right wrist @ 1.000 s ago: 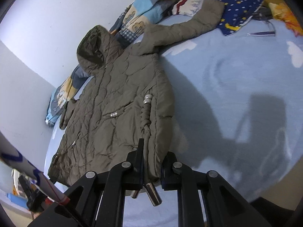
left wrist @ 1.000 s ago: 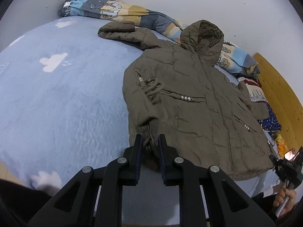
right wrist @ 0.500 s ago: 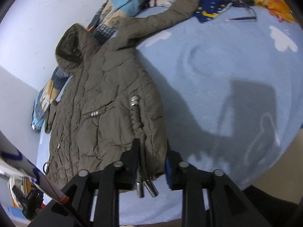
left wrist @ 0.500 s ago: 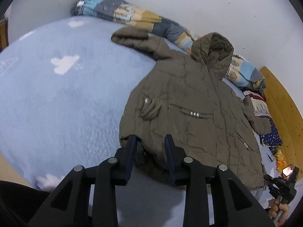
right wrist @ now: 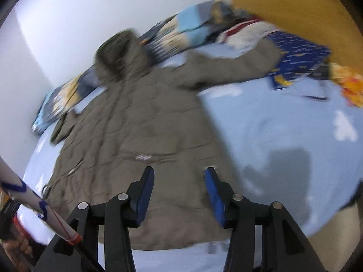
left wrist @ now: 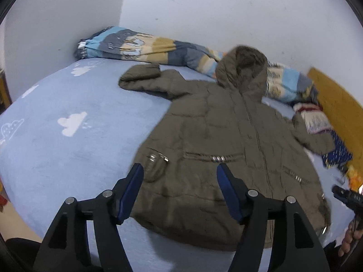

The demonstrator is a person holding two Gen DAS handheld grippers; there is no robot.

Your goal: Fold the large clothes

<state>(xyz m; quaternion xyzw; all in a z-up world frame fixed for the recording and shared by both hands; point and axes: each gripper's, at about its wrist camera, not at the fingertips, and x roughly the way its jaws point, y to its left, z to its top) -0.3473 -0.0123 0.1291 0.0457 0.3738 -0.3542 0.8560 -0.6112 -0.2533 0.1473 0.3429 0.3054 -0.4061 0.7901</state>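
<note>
"Where was the coat (left wrist: 226, 158)?"

"Flat on the blue blanket (left wrist: 68, 147), hood up by the white wall (left wrist: 226, 11), both sleeves out. I think that made it ready to fold."

"Were the grabbers holding it?"

"No. The left grabber (left wrist: 180, 190) and right grabber (right wrist: 179, 192) had just been opening, and nothing was pinched. A striped quilt (left wrist: 147, 47) lay behind."

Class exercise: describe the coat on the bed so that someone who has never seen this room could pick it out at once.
Start at the pale blue cloud-print bed cover. Spread flat across its middle lies the coat, hood toward the wall and sleeves out to both sides. Unlike the striped and patterned bedding behind it, it is plain olive-brown, quilted and hooded.
</note>
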